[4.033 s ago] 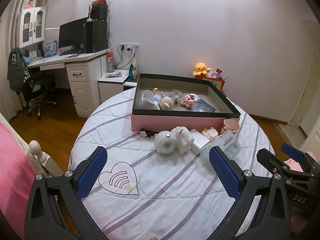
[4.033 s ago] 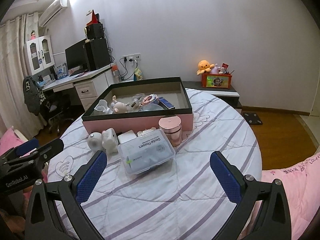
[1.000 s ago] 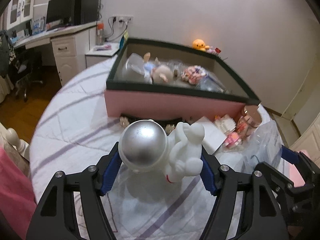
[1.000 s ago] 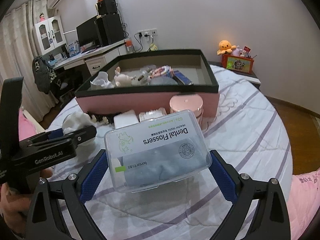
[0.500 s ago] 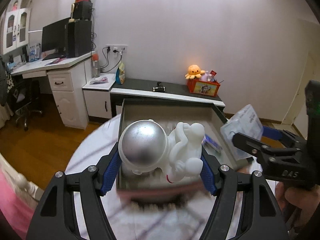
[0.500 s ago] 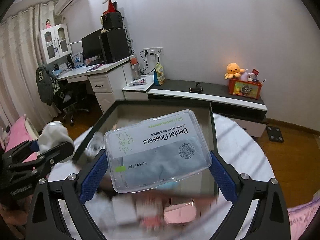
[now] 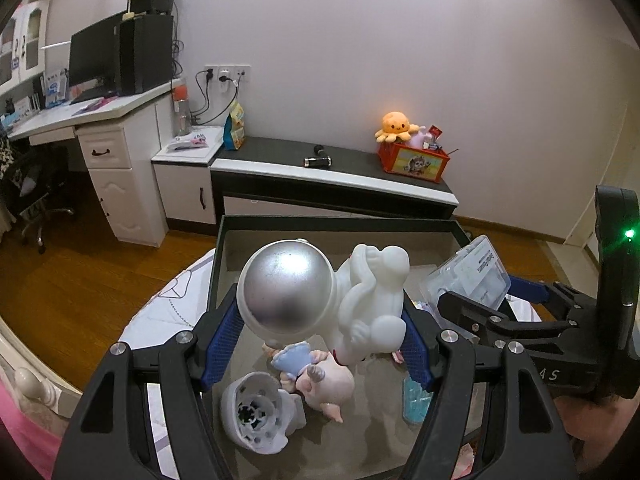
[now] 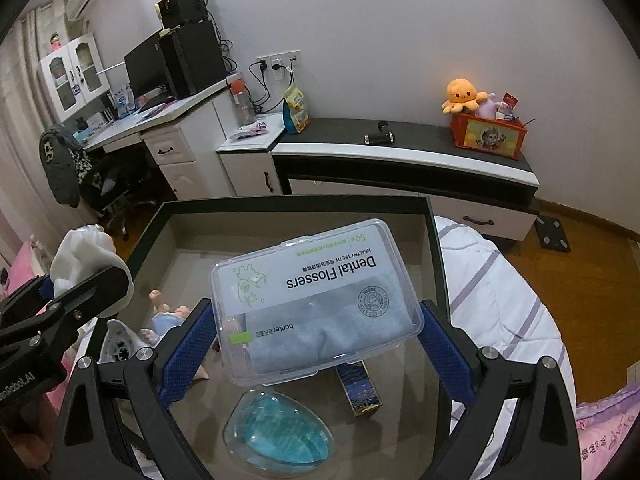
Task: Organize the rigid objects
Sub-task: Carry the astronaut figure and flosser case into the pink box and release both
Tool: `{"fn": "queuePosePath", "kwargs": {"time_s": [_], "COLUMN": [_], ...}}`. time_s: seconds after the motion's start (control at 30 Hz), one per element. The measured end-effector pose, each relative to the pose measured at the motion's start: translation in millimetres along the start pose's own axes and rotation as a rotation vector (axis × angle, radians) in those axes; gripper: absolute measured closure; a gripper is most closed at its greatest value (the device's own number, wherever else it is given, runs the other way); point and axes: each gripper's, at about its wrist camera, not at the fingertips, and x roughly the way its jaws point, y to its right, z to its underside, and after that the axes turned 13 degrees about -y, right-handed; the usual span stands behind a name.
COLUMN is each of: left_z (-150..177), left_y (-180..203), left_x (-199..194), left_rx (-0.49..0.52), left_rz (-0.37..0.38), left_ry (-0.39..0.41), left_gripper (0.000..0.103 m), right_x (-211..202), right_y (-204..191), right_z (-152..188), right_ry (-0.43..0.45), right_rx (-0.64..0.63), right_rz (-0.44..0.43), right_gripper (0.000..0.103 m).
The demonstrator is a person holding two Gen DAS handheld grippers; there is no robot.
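My left gripper (image 7: 320, 344) is shut on a white astronaut figure (image 7: 320, 296) with a silver helmet and holds it above the left part of the dark-rimmed storage box (image 7: 340, 224). My right gripper (image 8: 312, 344) is shut on a clear dental flosser box (image 8: 316, 300) and holds it above the middle of the same storage box (image 8: 296, 202). The flosser box also shows in the left wrist view (image 7: 468, 276), and the astronaut in the right wrist view (image 8: 88, 264).
Inside the box lie a white domed part (image 7: 256, 412), a small pink doll (image 7: 320, 376), a clear teal egg-shaped case (image 8: 280, 432) and a dark slim packet (image 8: 360, 388). The box sits on a round striped bed (image 8: 492, 292). A low cabinet (image 8: 400, 148) stands behind.
Both grippers closed on their objects on the bed, lifted them and carried them forward over the storage box. Both views now look down into the box.
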Motion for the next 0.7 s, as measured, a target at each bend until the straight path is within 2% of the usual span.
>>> {"fn": "queuePosePath", "kwargs": {"time_s": [0.27, 0.3, 0.37, 0.4, 0.43, 0.7], "left_z": [-7.4, -7.8, -7.1, -6.8, -5.8, 13.7], "left_y": [5.3, 5.6, 4.7, 3.3, 2.0, -5.7], "left_x": [7.7, 9.0, 8.6, 6.9, 3.5, -40.0], "left_rx": [0.014, 0.014, 0.003, -0.004, -0.008, -0.023], "left_rz": [-0.034, -0.039, -0.051, -0.054, -0.052, -0.046], "left_ry": [-0.018, -0.023, -0.021, -0.014, -0.001, 0.066], "left_gripper": [0.031, 0.029, 0.019, 0.009, 0.003, 0.0], "right_x": [4.4, 5.5, 7.0, 7.1, 6.7, -28.6], "right_y": [0.3, 0.3, 2.1, 3.2, 4.4, 12.8], "right_z": [-4.2, -4.1, -4.3, -4.3, -4.0, 13.3], "right_ry": [-0.006, -0.008, -0.013, -0.023, -0.031, 0.041], "right_rx": [-0.009, -0.009, 0.006, 0.017, 0.026, 0.09], "right_rz": [-0.008, -0.003, 0.01, 0.004, -0.001, -0.064], "right_gripper": [0.004, 0.003, 0.0, 0.0, 0.0, 0.0]}}
